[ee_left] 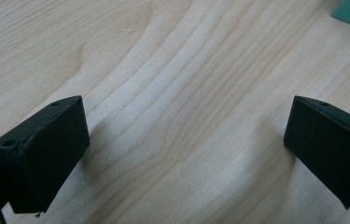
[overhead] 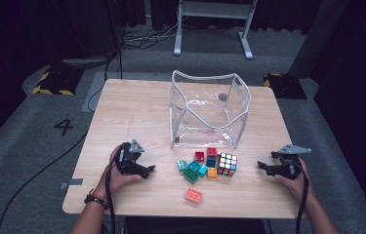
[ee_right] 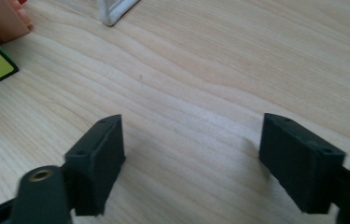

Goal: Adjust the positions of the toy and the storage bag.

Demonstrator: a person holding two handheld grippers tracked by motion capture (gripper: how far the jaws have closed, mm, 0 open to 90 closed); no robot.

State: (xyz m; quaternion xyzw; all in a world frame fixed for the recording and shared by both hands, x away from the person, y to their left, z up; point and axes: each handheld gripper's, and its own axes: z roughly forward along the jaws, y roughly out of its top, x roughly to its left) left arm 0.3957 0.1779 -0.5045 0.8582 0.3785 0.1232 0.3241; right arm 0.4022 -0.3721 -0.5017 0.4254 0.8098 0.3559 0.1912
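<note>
While both jaws stand apart and empty, the left hand-held gripper (overhead: 147,169) and right hand-held gripper (overhead: 262,166) rest on the table (overhead: 122,112), flanking the toy bricks (overhead: 197,168) and puzzle cube (overhead: 227,164) before the clear bag (overhead: 210,109), likely for packing

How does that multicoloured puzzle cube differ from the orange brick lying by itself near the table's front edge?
The puzzle cube is a cube whose faces are grids of many coloured squares; the orange brick is flat, one colour, with studs on top. The puzzle cube sits against the cluster of bricks, near the clear bag; the orange brick lies apart, nearer the front edge. Both rest on the wooden table, untouched by either gripper.
</note>
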